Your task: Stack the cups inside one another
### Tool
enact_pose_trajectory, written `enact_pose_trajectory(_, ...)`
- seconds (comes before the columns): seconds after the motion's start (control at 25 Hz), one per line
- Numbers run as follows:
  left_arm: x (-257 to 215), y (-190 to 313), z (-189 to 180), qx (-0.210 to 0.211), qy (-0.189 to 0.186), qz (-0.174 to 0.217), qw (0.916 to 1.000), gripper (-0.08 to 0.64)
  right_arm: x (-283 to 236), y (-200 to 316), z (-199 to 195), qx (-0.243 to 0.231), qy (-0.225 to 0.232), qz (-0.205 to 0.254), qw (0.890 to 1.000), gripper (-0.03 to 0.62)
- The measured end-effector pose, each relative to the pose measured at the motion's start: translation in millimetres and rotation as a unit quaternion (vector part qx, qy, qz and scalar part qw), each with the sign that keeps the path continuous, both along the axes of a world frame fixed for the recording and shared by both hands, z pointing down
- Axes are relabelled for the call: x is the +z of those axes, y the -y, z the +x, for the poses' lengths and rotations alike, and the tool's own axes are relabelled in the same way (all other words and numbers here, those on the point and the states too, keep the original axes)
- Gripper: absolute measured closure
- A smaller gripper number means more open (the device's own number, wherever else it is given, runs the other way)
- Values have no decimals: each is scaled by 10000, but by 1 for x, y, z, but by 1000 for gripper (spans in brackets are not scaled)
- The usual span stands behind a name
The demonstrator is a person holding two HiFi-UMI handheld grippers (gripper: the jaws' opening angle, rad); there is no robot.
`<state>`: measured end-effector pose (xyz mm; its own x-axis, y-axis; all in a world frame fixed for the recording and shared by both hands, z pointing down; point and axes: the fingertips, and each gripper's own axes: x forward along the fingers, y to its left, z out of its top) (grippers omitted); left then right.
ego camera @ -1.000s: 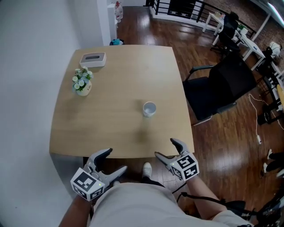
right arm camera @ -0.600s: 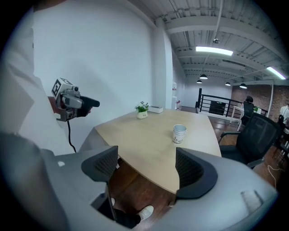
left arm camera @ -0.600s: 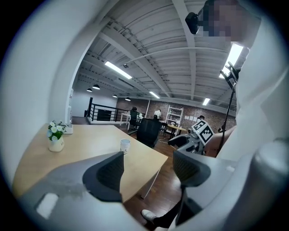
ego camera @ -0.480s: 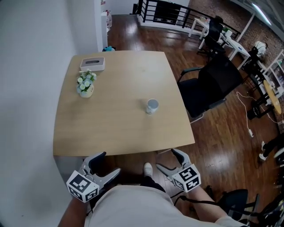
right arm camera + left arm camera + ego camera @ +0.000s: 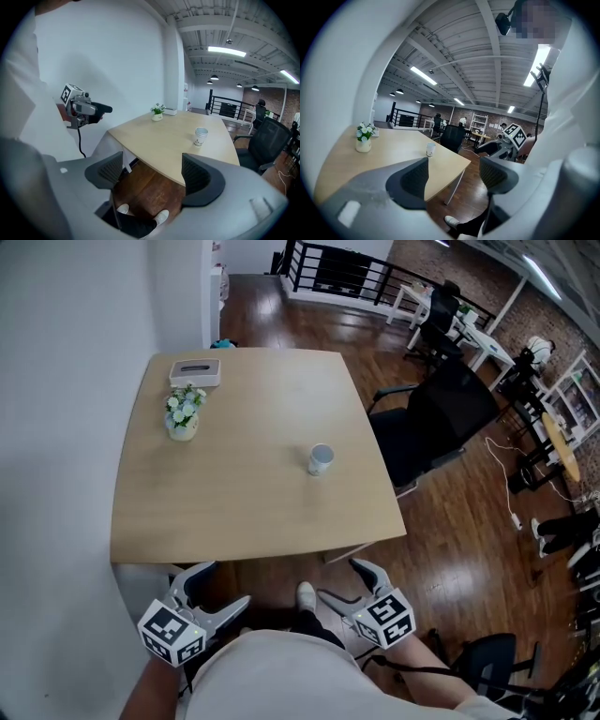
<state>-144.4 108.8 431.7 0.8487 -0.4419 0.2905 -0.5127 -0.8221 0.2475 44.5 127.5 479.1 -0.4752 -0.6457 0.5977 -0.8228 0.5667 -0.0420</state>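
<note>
A single white paper cup (image 5: 320, 459) stands upright on the wooden table (image 5: 244, 512), right of its middle. It shows small in the left gripper view (image 5: 431, 149) and in the right gripper view (image 5: 200, 137). Whether more cups sit nested in it I cannot tell. My left gripper (image 5: 217, 585) hangs open below the table's near edge, close to the person's body. The right gripper (image 5: 344, 580) is open too, off the table's near right corner. Both hold nothing, and both are far from the cup.
A small vase of flowers (image 5: 181, 414) and a grey tissue box (image 5: 195, 371) stand at the table's far left. A black office chair (image 5: 441, 423) sits to the right of the table. A white wall runs along the left. The person's feet (image 5: 307, 596) are on the wooden floor.
The view has drawn back from the table, which now sits higher in the frame. Both grippers have dropped back from the table's near edge toward the body, still open.
</note>
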Motion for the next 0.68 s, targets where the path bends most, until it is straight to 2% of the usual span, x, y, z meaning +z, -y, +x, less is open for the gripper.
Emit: enact_pose_trajectory(0.68,8,-30,-46,-187,-37,5,9998,199,5,-21,-49,-121,5,33,9999,206)
